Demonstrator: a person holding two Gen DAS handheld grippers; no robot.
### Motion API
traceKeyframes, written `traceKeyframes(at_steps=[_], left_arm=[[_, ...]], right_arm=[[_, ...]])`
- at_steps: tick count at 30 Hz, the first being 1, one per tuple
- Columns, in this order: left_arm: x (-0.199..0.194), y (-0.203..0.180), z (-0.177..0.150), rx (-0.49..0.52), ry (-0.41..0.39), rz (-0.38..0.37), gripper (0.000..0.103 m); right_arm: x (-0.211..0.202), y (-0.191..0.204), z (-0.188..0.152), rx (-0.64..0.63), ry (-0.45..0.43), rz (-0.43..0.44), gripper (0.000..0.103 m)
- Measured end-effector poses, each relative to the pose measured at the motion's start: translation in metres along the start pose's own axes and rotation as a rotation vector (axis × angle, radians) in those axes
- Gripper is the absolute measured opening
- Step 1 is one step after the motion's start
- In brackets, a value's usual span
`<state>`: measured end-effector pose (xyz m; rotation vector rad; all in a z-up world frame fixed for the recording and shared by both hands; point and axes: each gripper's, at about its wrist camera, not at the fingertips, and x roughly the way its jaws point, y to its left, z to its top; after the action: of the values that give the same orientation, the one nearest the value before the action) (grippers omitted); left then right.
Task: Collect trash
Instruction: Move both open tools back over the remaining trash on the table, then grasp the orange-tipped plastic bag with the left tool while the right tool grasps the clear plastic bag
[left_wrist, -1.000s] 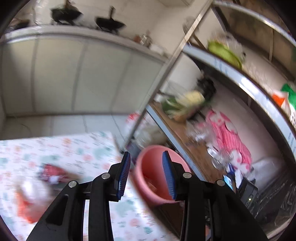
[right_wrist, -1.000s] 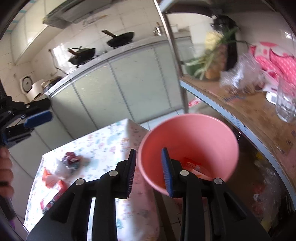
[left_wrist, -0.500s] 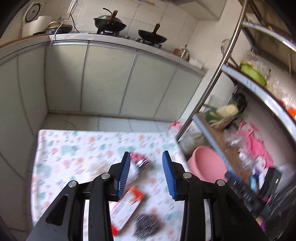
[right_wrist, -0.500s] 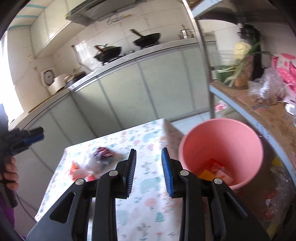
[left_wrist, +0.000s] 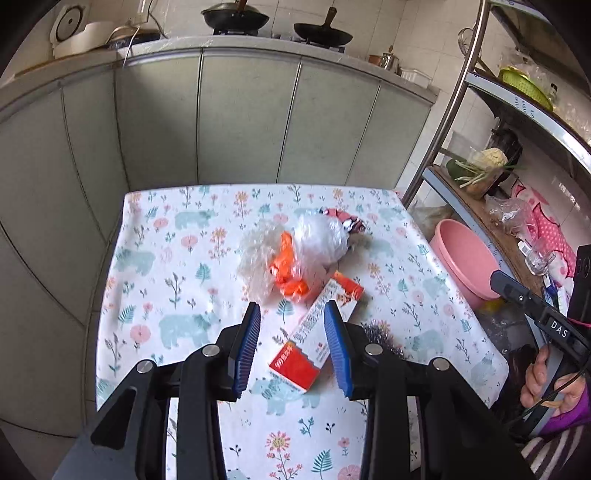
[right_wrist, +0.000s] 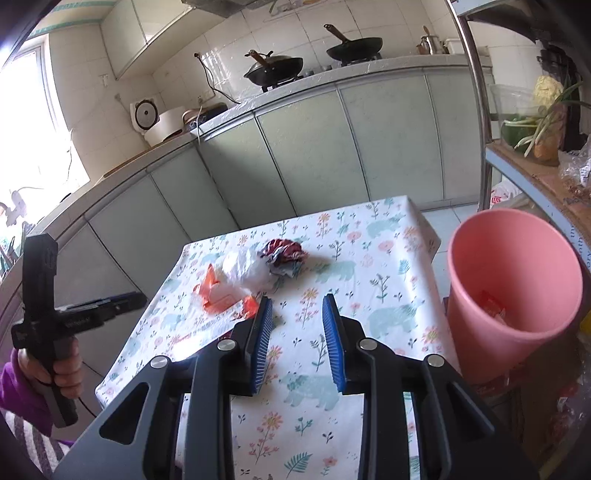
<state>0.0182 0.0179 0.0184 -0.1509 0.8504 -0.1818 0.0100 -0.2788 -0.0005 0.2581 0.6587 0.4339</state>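
Left wrist view: the left tool hangs over the surface with its two blue sides wide apart and nothing between them being squeezed. Right under it lies a red and white carton, flat on the flowery cloth. Just past the carton sits a pile of trash: a clear plastic bag, an orange wrapper and a crumpled dark red wrapper, all touching or nearly touching. A dark scrubby ball peeks out beside the carton. The pink bin stands off the right edge of the surface, low down. In the right wrist view the right tool is also open and empty, above bare cloth, and the bin already has some bits inside. So I think the step now is picking the next piece of trash, most likely the carton. Next, the left tool should go down, straddle the carton across its narrow side, and close. The carton lies flat, so it may slide.
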Motion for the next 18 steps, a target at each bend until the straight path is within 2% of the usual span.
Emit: traceKeyframes(at_steps=[3, 7, 18], left_arm=[[0.004, 0.003, -0.001, -0.008, -0.009, -0.001, 0.035], [0.013, -0.002, 0.005, 0.0, -0.013, -0.01, 0.035], [0.064, -0.019, 0.022, 0.042, 0.004, 0.042, 0.035]], right_arm=[[0.001, -0.002, -0.001, 0.02, -0.018, 0.014, 0.029], [0.006, -0.003, 0.0, 0.021, 0.004, 0.017, 0.03], [0.013, 0.009, -0.001, -0.033, 0.054, 0.021, 0.03]])
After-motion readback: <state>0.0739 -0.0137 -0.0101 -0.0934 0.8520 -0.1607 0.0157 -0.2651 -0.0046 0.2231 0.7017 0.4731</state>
